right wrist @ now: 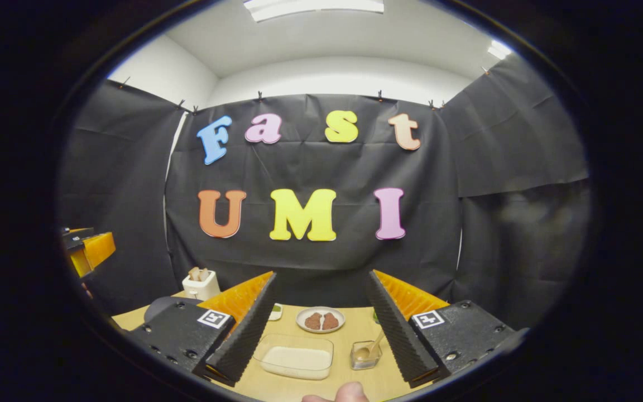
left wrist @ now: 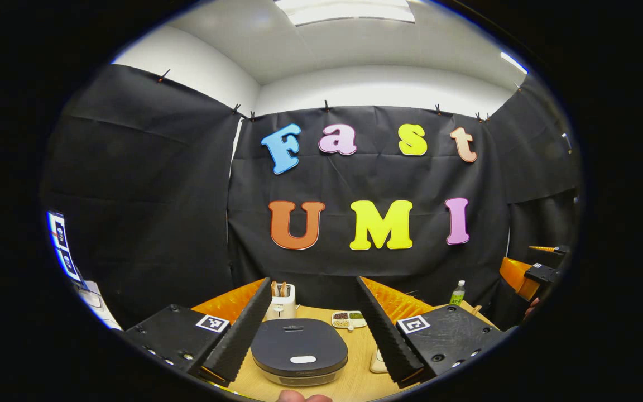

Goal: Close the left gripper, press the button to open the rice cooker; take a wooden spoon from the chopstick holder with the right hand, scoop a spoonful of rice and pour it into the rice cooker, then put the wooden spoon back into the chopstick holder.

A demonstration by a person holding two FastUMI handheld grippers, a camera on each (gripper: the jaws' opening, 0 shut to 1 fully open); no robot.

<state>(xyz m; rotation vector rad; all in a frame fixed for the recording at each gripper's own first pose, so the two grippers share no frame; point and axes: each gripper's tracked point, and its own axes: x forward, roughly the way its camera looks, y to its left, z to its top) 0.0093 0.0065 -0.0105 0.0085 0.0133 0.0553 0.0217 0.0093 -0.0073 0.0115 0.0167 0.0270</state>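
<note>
Both claws gape: left claw [left wrist: 311, 329] frames the shut cooker [left wrist: 299, 350] at bottom centre. Next, I judge: close it, press the button [left wrist: 303, 360].

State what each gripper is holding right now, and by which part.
Nothing. The left gripper is open above the dark closed rice cooker; the right gripper is open above the clear rice tray.

Wooden table [left wrist: 355, 379] carries: closed rice cooker [left wrist: 299, 350], white chopstick holder [left wrist: 283, 304], divided dish of grains [left wrist: 349, 319], green bottle [left wrist: 457, 293]. Also clear rice container [right wrist: 294, 356], plate with two brown pieces [right wrist: 320, 320], small clear spoon holder [right wrist: 365, 355].
</note>
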